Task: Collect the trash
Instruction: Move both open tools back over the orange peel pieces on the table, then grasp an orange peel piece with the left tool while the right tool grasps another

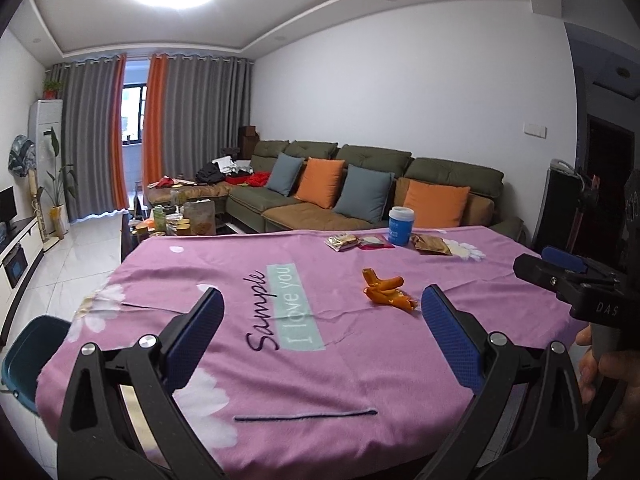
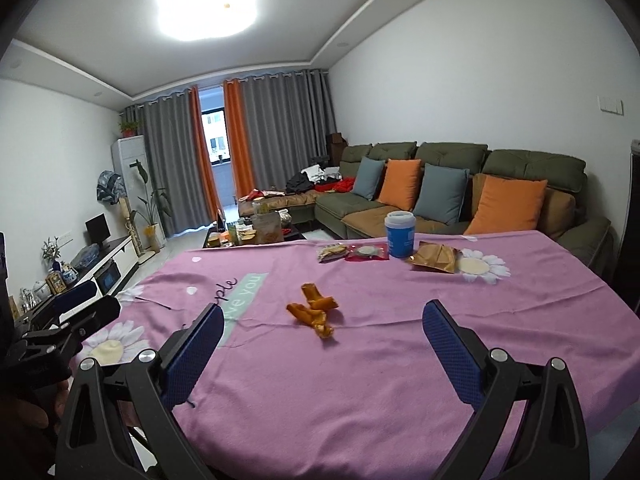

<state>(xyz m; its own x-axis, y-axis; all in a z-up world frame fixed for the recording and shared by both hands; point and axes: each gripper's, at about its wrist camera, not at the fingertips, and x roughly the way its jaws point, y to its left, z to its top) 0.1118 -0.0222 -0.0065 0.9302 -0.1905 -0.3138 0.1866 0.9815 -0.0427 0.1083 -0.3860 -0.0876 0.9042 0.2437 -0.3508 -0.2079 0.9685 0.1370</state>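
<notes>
Orange peel pieces (image 1: pixel 386 290) (image 2: pixel 314 310) lie mid-table on a pink flowered cloth (image 1: pixel 320 360) (image 2: pixel 400 360). At the far edge lie a clear snack wrapper (image 1: pixel 341 242) (image 2: pixel 331 252), a red wrapper (image 1: pixel 374 243) (image 2: pixel 367 252) and a brown foil wrapper (image 1: pixel 431 245) (image 2: pixel 434 257). My left gripper (image 1: pixel 322 302) is open, hovering over the near table, the peel just left of its right fingertip. My right gripper (image 2: pixel 323 318) is open, the peel between its tips but further away. Both hold nothing. The right gripper also shows at the right edge (image 1: pixel 560 272); the left gripper at the left edge (image 2: pixel 80 308).
A blue-and-white cup (image 1: pixel 401 226) (image 2: pixel 400 235) stands among the wrappers. A blue bin (image 1: pixel 28 360) sits below the table's left edge. Behind are a green sofa (image 1: pixel 360 196) with cushions, a cluttered coffee table (image 1: pixel 176 220) and a TV cabinet (image 1: pixel 16 252). A hand (image 1: pixel 600 368) grips the right handle.
</notes>
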